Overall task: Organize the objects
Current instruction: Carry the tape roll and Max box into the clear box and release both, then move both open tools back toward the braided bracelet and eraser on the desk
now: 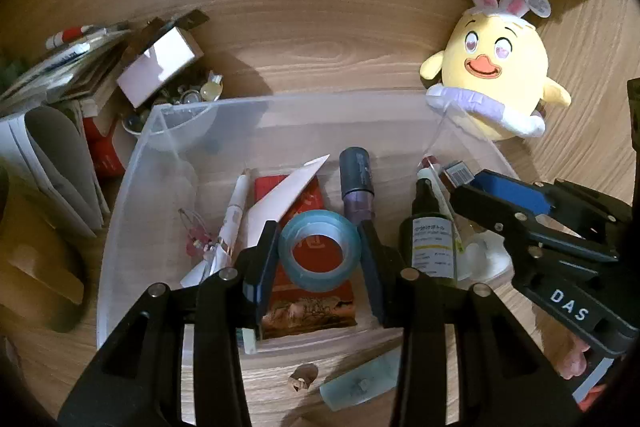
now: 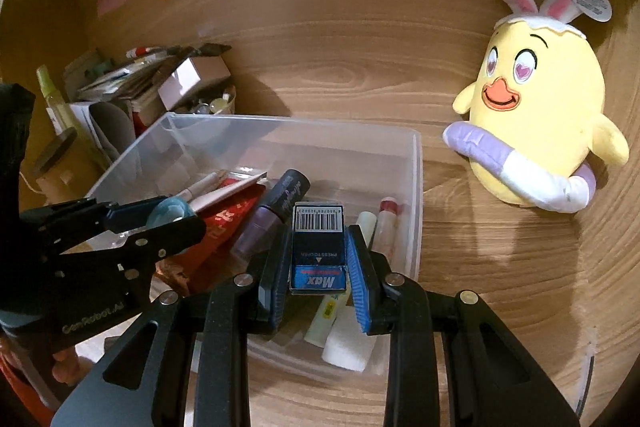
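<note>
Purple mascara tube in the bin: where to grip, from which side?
Grip the purple mascara tube mid-barrel, jaws across its width, coming from above. It lies flat, lengthwise in the clear bin; the red packet flanks one side, so a top approach looks clearest.

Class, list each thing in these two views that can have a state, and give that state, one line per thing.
Left hand-held gripper: shut on the tape roll.
Tape roll: held over the bin.
Right hand-held gripper: shut on the staple box.
Staple box: held over the bin, closed.
Clear bin: open-topped, partly filled.
Plush chick: outside the bin.
</note>
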`<state>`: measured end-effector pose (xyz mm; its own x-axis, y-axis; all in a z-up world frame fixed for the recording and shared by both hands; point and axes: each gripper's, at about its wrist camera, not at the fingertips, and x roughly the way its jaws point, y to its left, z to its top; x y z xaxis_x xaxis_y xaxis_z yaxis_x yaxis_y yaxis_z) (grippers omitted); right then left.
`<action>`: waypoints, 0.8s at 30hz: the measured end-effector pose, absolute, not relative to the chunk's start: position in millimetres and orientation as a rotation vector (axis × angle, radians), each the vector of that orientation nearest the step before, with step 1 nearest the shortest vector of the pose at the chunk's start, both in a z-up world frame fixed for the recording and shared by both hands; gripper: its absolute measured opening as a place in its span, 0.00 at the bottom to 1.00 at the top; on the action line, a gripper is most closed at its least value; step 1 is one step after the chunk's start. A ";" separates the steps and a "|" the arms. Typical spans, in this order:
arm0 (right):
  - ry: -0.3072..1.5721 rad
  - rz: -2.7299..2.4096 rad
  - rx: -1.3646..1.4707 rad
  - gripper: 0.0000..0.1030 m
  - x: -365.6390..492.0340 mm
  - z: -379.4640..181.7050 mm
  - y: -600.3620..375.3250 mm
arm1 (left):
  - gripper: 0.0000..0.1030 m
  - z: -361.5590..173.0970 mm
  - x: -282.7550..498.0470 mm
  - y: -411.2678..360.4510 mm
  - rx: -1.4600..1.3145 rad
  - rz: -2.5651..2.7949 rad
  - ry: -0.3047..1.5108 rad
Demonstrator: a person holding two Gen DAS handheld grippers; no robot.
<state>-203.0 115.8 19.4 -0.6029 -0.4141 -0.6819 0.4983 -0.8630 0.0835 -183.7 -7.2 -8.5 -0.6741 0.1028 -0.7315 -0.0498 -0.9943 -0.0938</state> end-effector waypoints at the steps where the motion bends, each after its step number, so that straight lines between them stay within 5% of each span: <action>1: 0.166 -2.431 0.984 0.24 -203.3 18.9 114.5 | 0.38 -8.5 -183.2 -7.4 -1.227 2.799 -0.102; 4: 0.189 -2.430 0.983 0.24 -204.9 16.5 110.7 | 0.39 -7.8 -183.3 -7.5 -1.219 2.806 -0.102; 8: 0.219 -2.427 0.987 0.24 -205.9 13.4 107.0 | 0.55 -3.7 -179.8 -9.5 -1.197 2.829 -0.106; 12: 0.250 -2.434 0.980 0.25 -202.7 14.6 104.9 | 0.57 1.7 -175.0 -11.4 -1.178 2.831 -0.120; 19: 0.243 -2.445 0.950 0.57 -191.6 25.6 107.7 | 0.69 12.9 -156.7 -13.6 -1.129 2.854 -0.126; 24: 0.257 -2.461 0.897 0.71 -176.1 38.3 113.2 | 0.83 21.1 -139.5 -18.7 -1.091 2.875 -0.144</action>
